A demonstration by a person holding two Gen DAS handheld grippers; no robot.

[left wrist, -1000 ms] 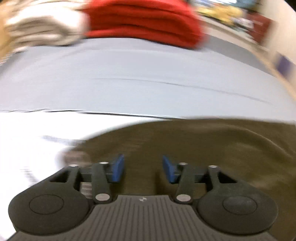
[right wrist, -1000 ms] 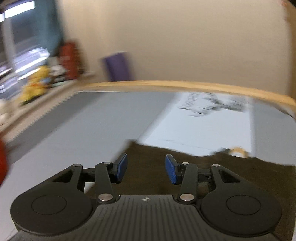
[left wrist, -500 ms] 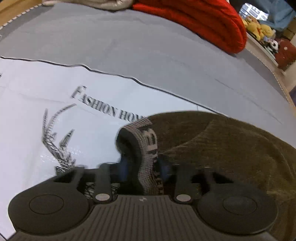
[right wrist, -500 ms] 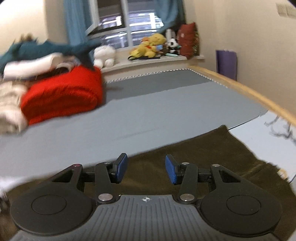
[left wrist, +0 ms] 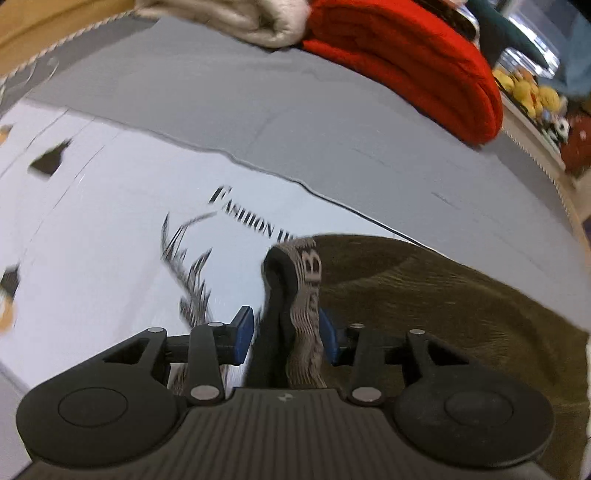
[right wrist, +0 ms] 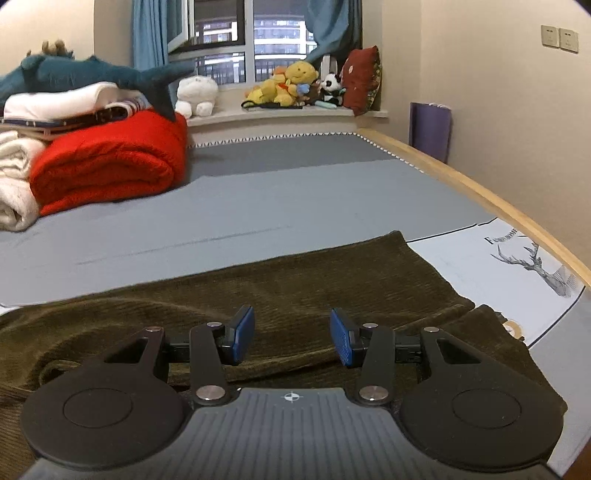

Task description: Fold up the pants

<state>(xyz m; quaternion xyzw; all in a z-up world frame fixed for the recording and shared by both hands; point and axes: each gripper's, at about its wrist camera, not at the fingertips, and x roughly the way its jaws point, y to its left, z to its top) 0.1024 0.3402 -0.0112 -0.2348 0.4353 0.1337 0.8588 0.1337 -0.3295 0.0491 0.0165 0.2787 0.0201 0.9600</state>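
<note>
olive corduroy pants (right wrist: pixel 295 291) lie flat; left gripper (left wrist: pixel 284 334) jaws opening around the waistband (left wrist: pixel 304 295), right gripper (right wrist: pixel 291 334) spread, empty.

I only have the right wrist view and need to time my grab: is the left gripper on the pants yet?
Observer: The patterned waistband stands up between the fingers of the left gripper, whose jaws are opening. The left pad sits apart from the band; the right pad is partly hidden behind it.
Operator: Where is that waistband lying?
Observer: Over the white printed sheet, at the edge of the brown pants.
Operator: Anything near it on that side?
Observer: A beige folded blanket lies beside the red blanket, far up the grey bed cover, well clear of the pants.
</note>
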